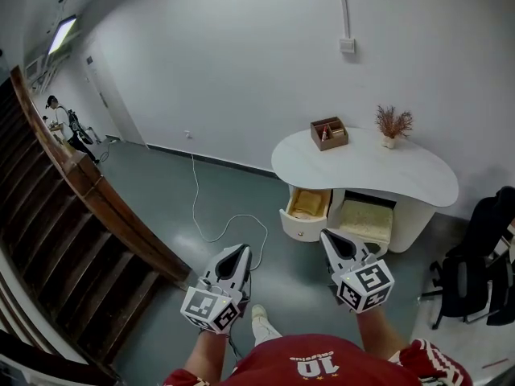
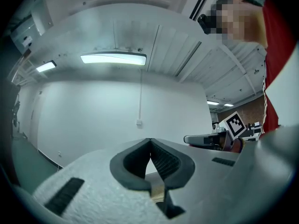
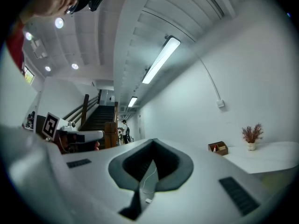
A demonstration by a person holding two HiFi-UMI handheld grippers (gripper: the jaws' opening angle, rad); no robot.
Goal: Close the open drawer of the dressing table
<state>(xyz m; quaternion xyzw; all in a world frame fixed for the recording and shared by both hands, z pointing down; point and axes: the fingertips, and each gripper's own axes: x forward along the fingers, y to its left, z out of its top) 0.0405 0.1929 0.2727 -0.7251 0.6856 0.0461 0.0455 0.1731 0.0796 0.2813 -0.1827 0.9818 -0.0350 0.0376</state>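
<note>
Two grippers show at 6 o'clock in the head view. The left gripper (image 1: 241, 250) and the right gripper (image 1: 326, 235) are side by side and apart, both held above the grey floor (image 1: 241, 183). In the left gripper view the dark fingers (image 2: 135, 160) meet at their tips with nothing between them. In the right gripper view the fingers (image 3: 173, 164) are likewise pressed together and hold nothing.

One white, kidney-shaped desk (image 1: 362, 167) stands against the wall at about 3 o'clock. Its one open drawer (image 1: 309, 203) juts from the front at the left end, at 11 o'clock from the right gripper and clear of it. The drawer has one round knob (image 1: 299, 233) on its face. Its inside is a pale yellow-tan, and what it holds cannot be made out. Just to its right a pale textured piece (image 1: 366, 219) also sticks out. Whether that is a second drawer or a stool seat cannot be told.

On the desk top sit two things. One is a wooden box (image 1: 329, 133) with compartments, holding something too small to name. The other is a vase (image 1: 390, 141) with dried sprigs (image 1: 393, 121), at 3 o'clock from the box.

One white cable (image 1: 195, 199) trails across the floor. One wooden staircase (image 1: 72, 232) fills 9 o'clock, one distant person (image 1: 60, 123) stands at 10 o'clock, and one black chair (image 1: 483, 280) is at 4 o'clock.
</note>
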